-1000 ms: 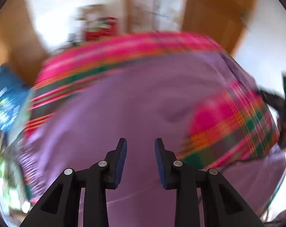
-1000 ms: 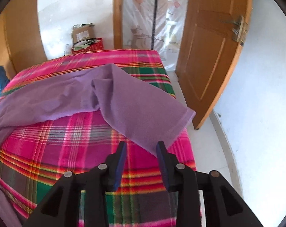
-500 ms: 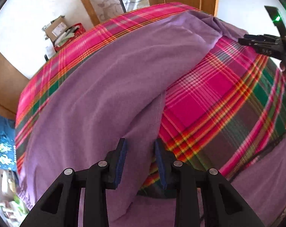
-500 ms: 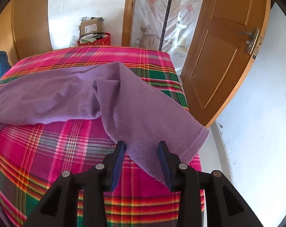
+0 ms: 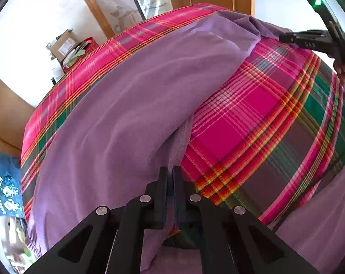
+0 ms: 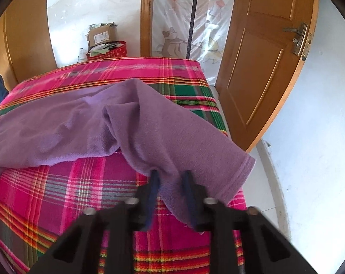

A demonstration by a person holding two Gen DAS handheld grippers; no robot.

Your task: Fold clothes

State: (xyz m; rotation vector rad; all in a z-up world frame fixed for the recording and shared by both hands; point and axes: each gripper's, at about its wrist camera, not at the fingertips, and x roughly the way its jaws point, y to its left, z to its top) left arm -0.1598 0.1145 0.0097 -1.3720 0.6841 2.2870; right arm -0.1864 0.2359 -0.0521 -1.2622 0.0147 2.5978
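A purple garment (image 5: pixel 126 114) lies spread across a bed with a pink, green and orange plaid cover (image 5: pixel 252 125). My left gripper (image 5: pixel 170 173) is shut on the garment's stitched hem edge near the bed's near side. In the right wrist view the garment (image 6: pixel 81 132) ends in a short sleeve (image 6: pixel 195 148) hanging toward the bed's right edge. My right gripper (image 6: pixel 170 178) has its jaws closing on the sleeve's lower edge, and bunched cloth fills the gap. The left wrist view shows the right gripper (image 5: pixel 284 37) at the far sleeve, held by a hand (image 5: pixel 343 68).
A wooden door (image 6: pixel 264 68) stands open right of the bed, with pale floor (image 6: pixel 309 159) below it. Behind the bed are a cardboard box (image 6: pixel 102 34) and a red container (image 6: pixel 108 52). A blue printed garment (image 5: pixel 3 182) hangs at the left.
My left gripper came down to the hem edge and closed on it. My right gripper moved forward over the sleeve and its jaws narrowed around the cloth.
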